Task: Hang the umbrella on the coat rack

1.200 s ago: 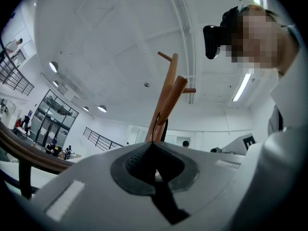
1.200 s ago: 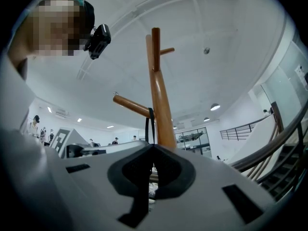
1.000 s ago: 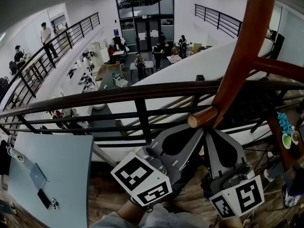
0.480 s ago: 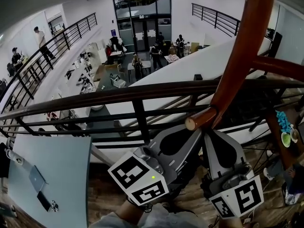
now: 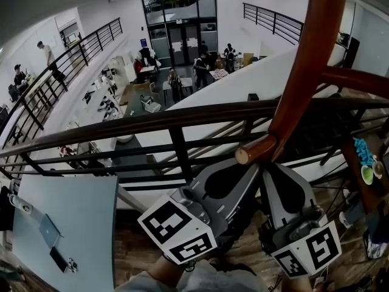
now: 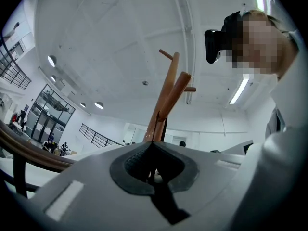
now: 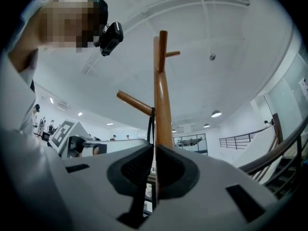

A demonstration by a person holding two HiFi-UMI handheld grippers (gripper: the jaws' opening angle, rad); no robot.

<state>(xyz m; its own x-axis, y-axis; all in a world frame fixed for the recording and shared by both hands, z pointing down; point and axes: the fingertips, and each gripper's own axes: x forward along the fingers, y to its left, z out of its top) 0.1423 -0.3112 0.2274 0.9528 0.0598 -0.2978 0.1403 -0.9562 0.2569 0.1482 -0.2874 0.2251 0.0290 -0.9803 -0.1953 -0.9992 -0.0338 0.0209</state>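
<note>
The brown wooden coat rack pole rises at the right of the head view, and one peg points down-left from it. Both grippers sit just under that peg, tips close together: left gripper, right gripper. In the left gripper view a thin black umbrella strap runs from the rack into the shut left gripper. In the right gripper view the strap hangs over a peg down into the shut right gripper. The umbrella's body is hidden below the grippers.
A black railing with a dark wooden handrail runs across just beyond the grippers, with an open hall and several people far below. A pale table with a laptop stands at the lower left. A shelf with green cups is at the right edge.
Almost nothing differs. The peg and pole have drifted slightly left and up in the head view, and both grippers stay shut under the peg.
</note>
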